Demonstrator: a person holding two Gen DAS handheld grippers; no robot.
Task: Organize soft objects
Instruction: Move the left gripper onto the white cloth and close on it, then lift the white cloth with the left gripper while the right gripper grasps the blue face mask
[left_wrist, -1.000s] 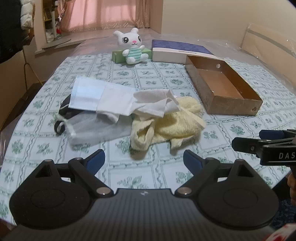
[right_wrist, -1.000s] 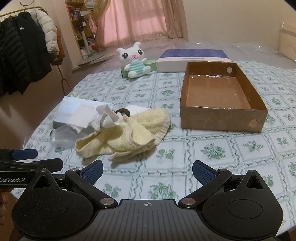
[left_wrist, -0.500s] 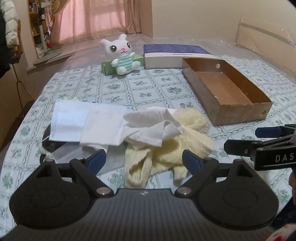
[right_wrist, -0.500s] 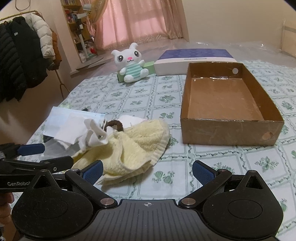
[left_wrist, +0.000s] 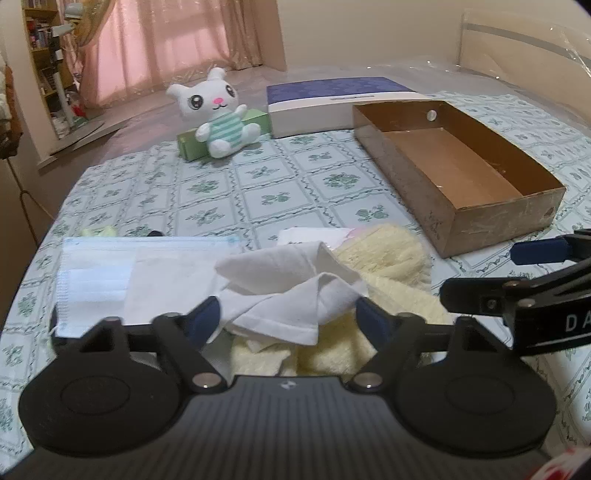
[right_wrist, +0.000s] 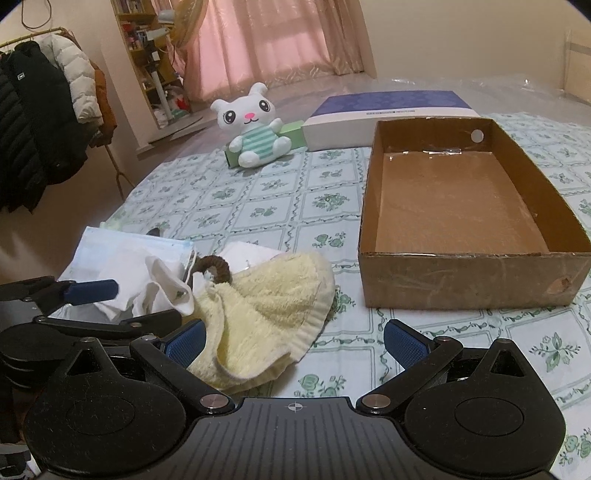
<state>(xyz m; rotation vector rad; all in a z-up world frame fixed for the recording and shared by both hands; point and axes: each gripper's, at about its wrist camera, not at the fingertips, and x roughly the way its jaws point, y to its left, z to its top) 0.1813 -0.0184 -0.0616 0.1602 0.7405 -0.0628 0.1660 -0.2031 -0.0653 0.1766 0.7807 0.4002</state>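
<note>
A pile of soft things lies on the patterned tablecloth: a crumpled white cloth (left_wrist: 288, 295), a yellow towel (left_wrist: 388, 258) under it, and a pale blue face mask (left_wrist: 110, 273) at the left. My left gripper (left_wrist: 288, 317) is low over the pile and its jaws are closing, with the white cloth between the fingertips; no firm pinch shows. My right gripper (right_wrist: 295, 339) is open just before the yellow towel (right_wrist: 266, 306), whose near edge lies by its left finger. A brown hair tie (right_wrist: 214, 267) rests on the pile. Each gripper appears in the other's view, the right gripper (left_wrist: 487, 271) and the left gripper (right_wrist: 144, 302).
An empty cardboard box (right_wrist: 461, 280) stands to the right of the pile. At the far edge sit a white plush bunny (right_wrist: 255, 125), a green carton (right_wrist: 291, 133) and a blue-and-white flat box (right_wrist: 388, 110). Coats hang on a rack (right_wrist: 37, 110) at the left.
Both grippers have come forward and down toward the pile. The left jaws have narrowed around the white cloth. The right jaws stay wide.
</note>
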